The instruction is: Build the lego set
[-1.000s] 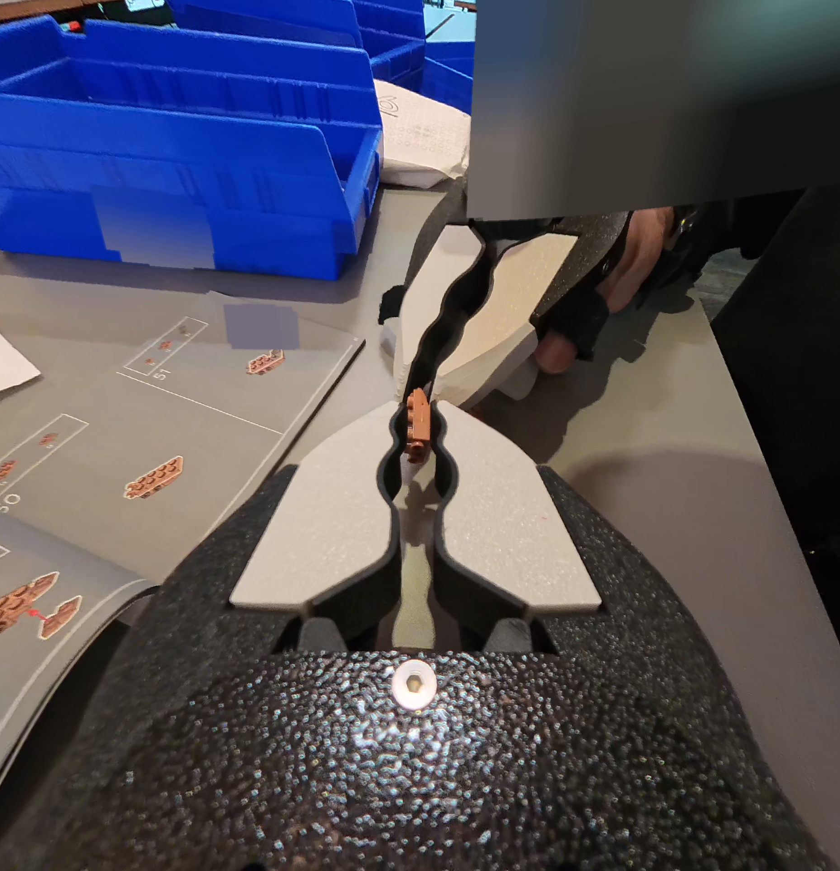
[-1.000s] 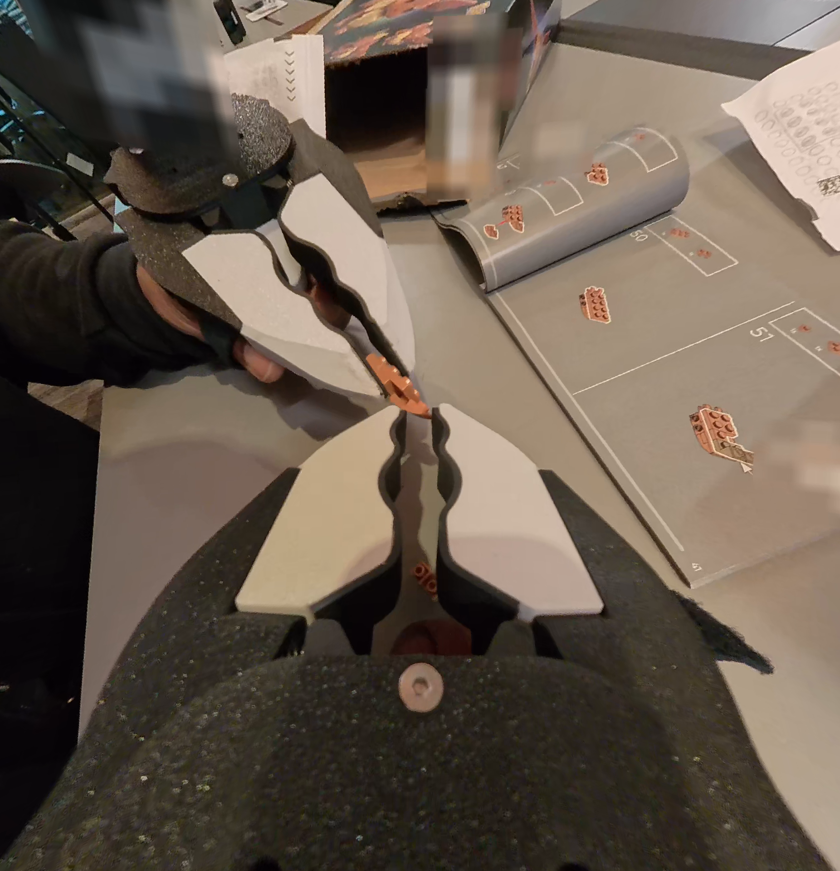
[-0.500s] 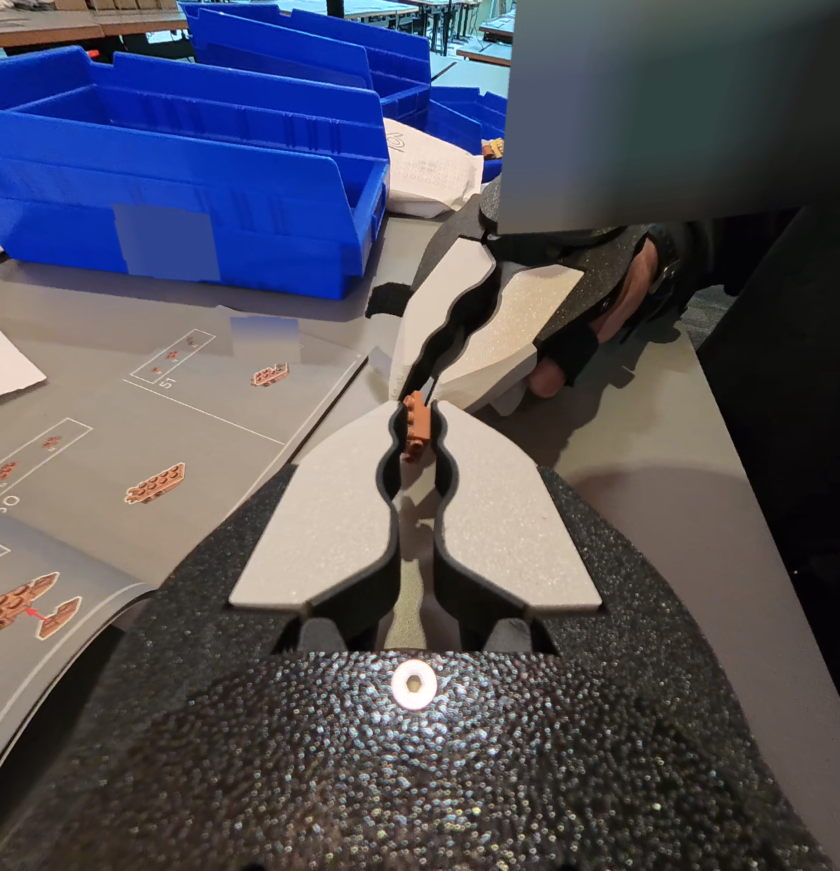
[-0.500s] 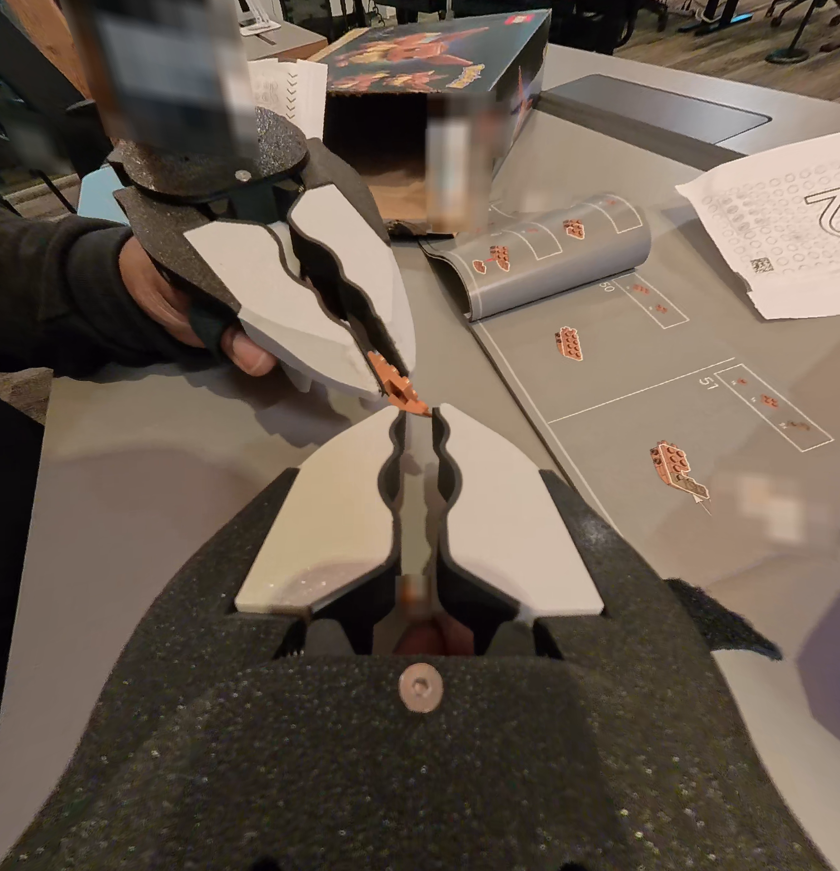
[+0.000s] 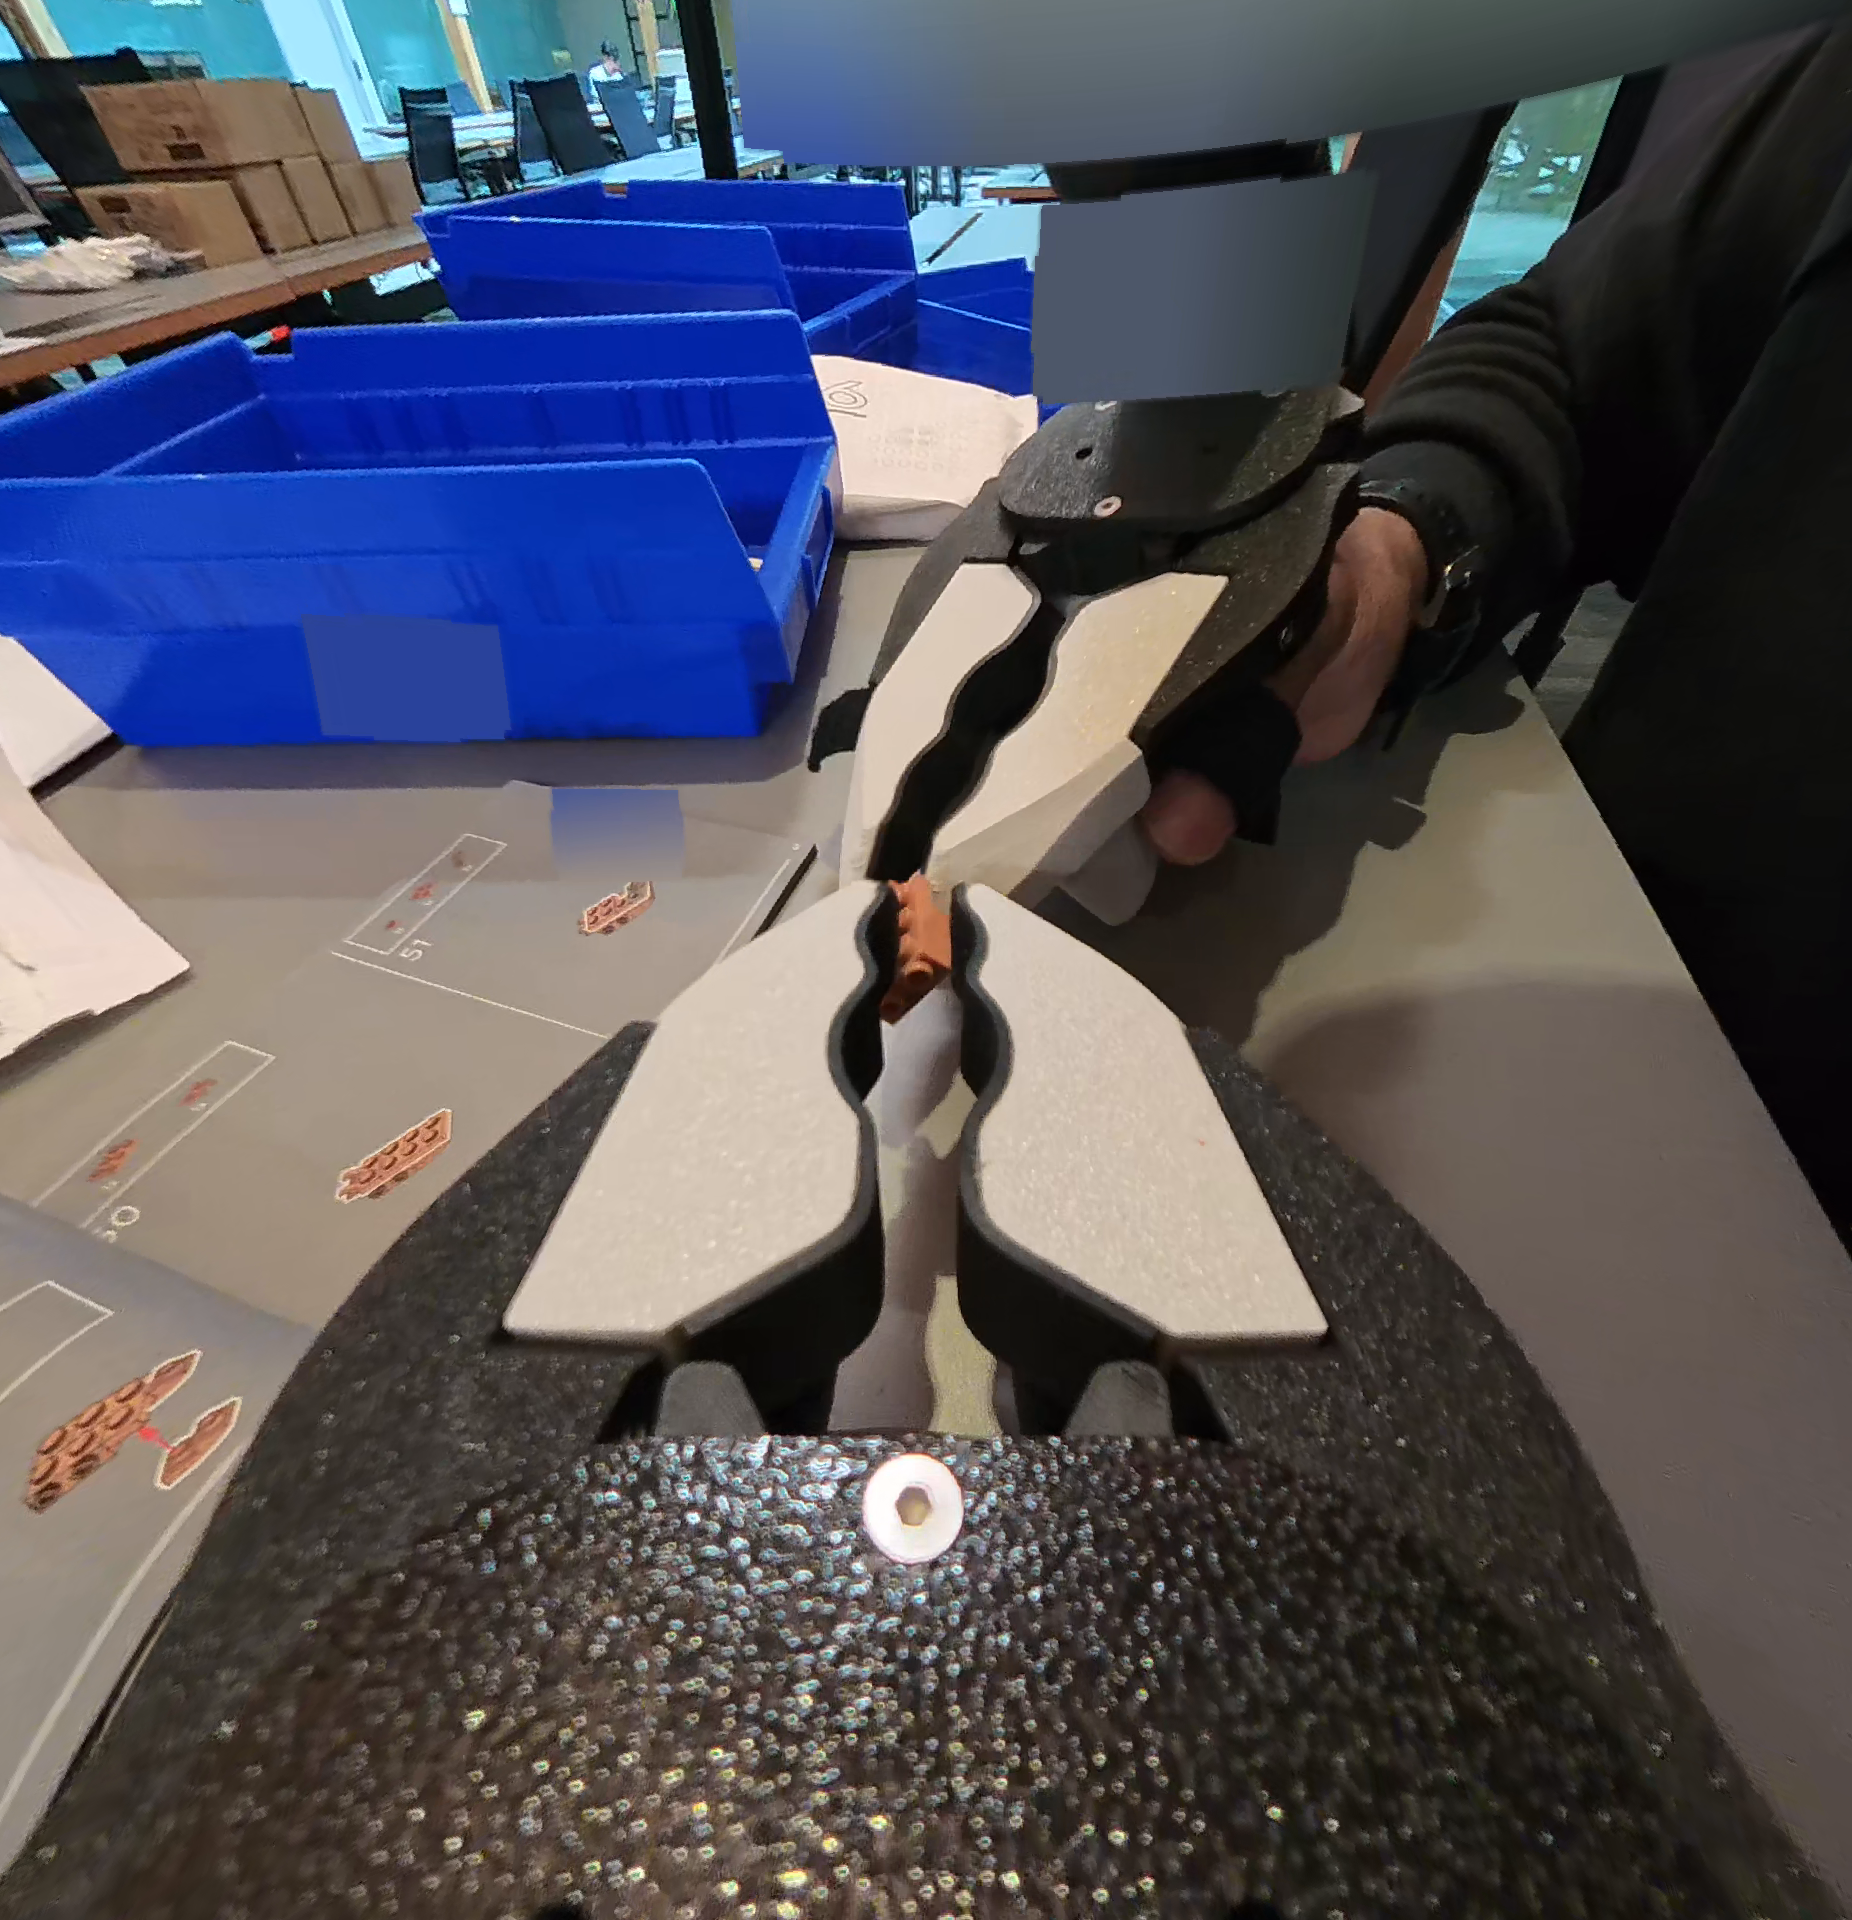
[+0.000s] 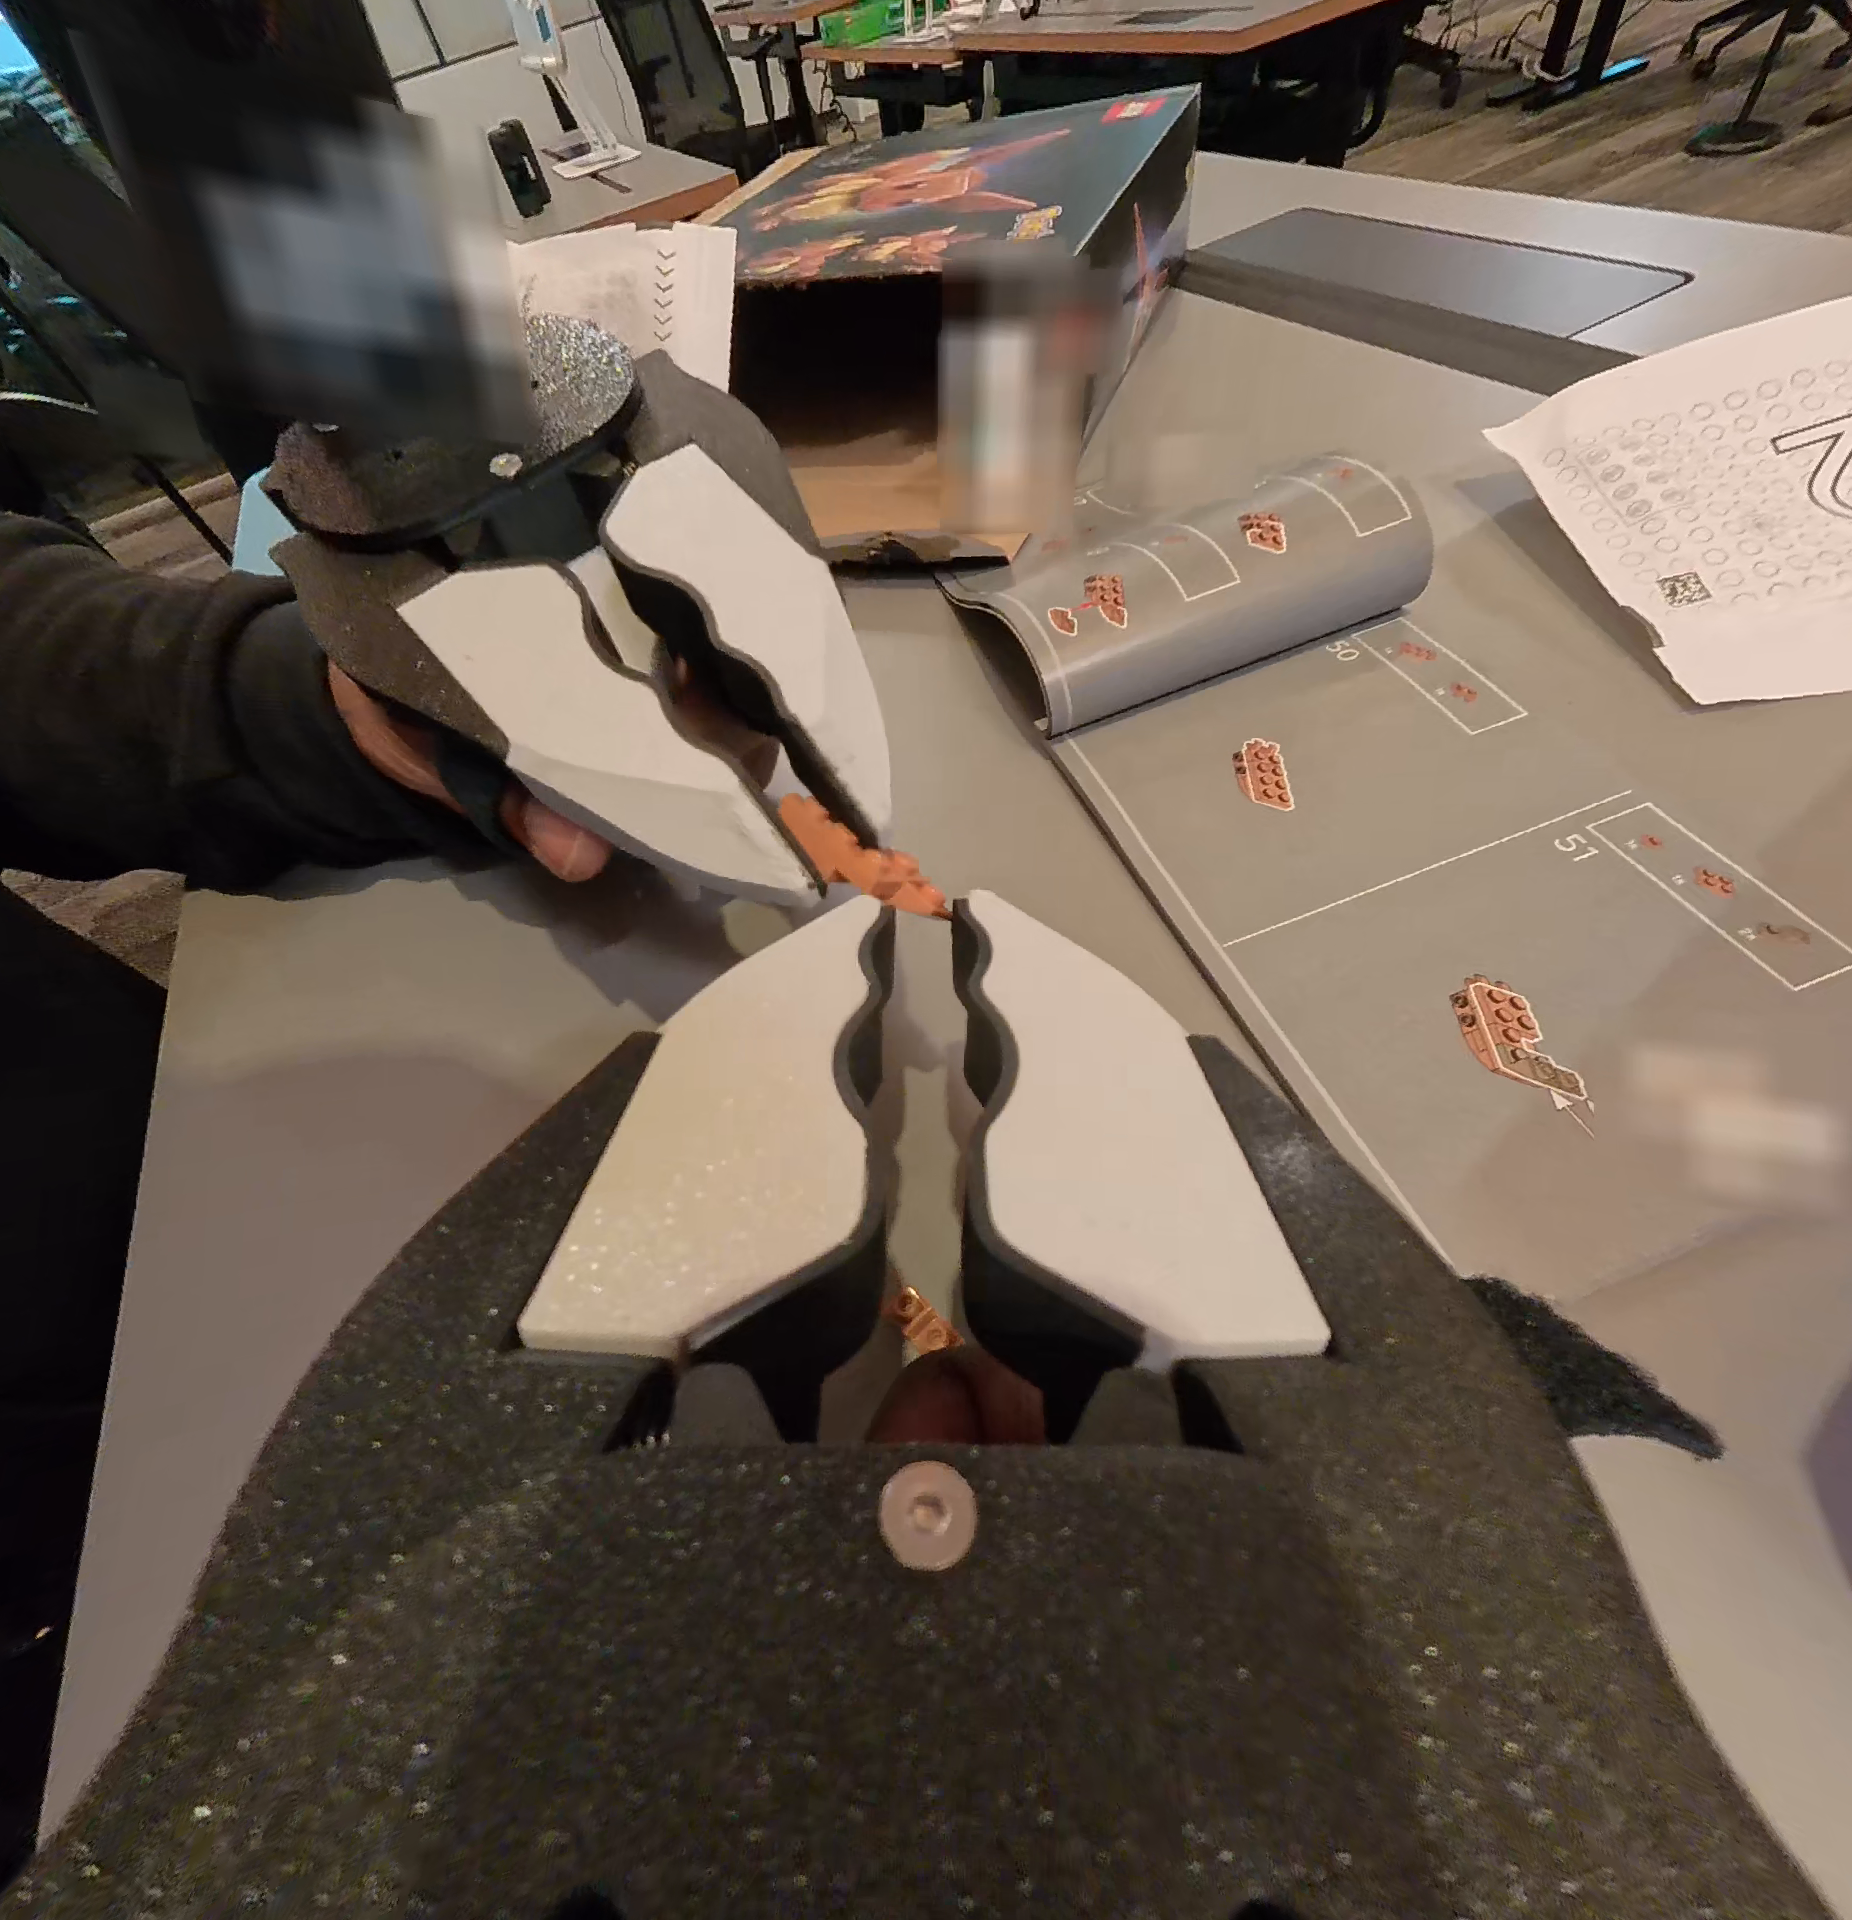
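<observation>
Fingers [image 5: 756, 1039] of the left gripper [image 5: 914, 935] stood narrowly apart, clamped on a brown brick piece [image 5: 917, 951] at their tips, above the surface [image 5: 1473, 1091]; the right gripper's tips met that piece.

From the right wrist, the right gripper [image 6: 917, 914] was nearly closed, its fingertips [image 6: 979, 925] touching the piece's [image 6: 870, 862] far end; whether they gripped it was unclear.

Between our left tongs' [image 5: 914, 940] pale grey fingers [image 5: 756, 1122] we see a reddish-brown studded plate [image 5: 917, 951]. Beyond them to the left stand bright blue bins [image 5: 402, 540]. Right of our right tongs [image 6: 917, 914] lies a grey booklet [image 6: 1473, 935] printed with brown brick pictures and white lines.
</observation>
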{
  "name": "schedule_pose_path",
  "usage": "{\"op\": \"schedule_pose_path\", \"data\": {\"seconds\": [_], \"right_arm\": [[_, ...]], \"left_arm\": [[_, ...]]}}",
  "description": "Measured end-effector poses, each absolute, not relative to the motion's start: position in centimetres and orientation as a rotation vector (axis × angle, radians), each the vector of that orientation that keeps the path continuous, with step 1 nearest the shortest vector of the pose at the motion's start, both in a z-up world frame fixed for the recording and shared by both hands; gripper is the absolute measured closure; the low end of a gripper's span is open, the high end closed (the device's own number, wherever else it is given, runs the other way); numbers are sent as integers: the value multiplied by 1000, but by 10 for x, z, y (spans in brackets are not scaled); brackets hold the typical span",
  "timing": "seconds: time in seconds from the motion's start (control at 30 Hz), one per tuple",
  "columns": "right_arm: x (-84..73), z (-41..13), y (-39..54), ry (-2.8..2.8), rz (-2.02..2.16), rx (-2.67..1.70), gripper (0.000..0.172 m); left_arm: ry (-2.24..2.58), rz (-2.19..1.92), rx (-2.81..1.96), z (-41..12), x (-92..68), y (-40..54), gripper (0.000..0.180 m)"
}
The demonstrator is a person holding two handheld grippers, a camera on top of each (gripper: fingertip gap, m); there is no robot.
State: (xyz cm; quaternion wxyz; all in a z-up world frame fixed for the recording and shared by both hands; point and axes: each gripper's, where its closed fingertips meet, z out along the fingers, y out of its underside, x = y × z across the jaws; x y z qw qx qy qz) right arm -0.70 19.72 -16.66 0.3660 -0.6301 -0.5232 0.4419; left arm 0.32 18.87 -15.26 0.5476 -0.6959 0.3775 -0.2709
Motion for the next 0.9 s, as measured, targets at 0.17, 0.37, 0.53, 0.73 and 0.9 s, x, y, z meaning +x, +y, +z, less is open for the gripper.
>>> {"op": "schedule_pose_path", "data": {"seconds": [0.17, 0.37, 0.53, 0.73, 0.9], "right_arm": [[-7, -165, 198, -1355, 1104, -1577, 162], [-8, -161, 196, -1366, 1103, -1527, 162], [-8, -156, 195, -1379, 1065, -1450, 162], [-8, -151, 195, -1391, 1007, -1355, 162], [-7, -149, 195, -1413, 934, -1268, 163]], "left_arm": [[887, -680, -1655, -151, 3, 188, 174], [859, -766, -1652, -147, 2, 186, 174], [836, -832, -1646, -143, 1, 184, 174], [839, -819, -1632, -141, 1, 183, 172], [840, -816, -1647, -141, 1, 183, 170]]}}
